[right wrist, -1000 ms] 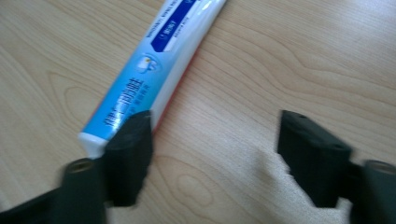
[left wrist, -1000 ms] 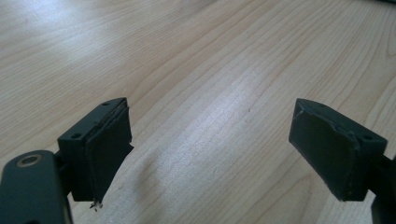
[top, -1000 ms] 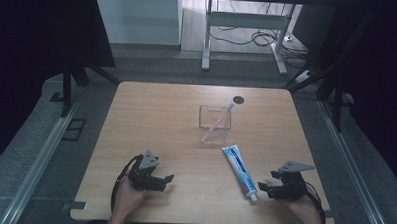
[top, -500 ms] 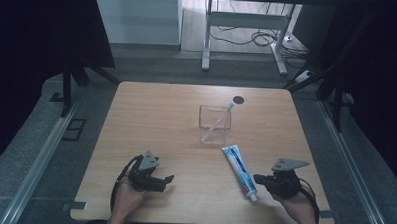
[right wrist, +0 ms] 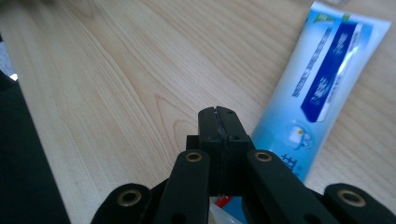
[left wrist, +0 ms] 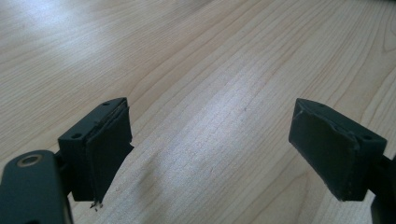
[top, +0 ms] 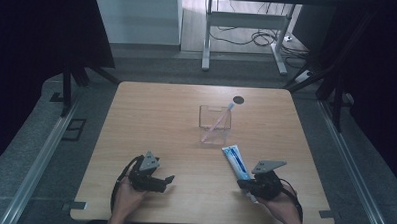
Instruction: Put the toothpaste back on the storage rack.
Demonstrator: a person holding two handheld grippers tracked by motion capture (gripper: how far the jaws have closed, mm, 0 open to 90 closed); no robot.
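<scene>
- High view: fixed above the person's side, faces fwd & down, takes in whole bench (top: pixel 151 120).
- Left gripper view: rides low, v. close to bench top, looks along its fingers (left wrist: pixel 100 149).
- Right gripper view: same low, close angle; shares toothpaste tube (right wrist: pixel 322 88) w/ high view.

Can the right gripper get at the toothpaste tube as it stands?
Probably yes: the right gripper sits right beside the toothpaste tube with nothing between them, but its jaws are shut and must open first.
</scene>
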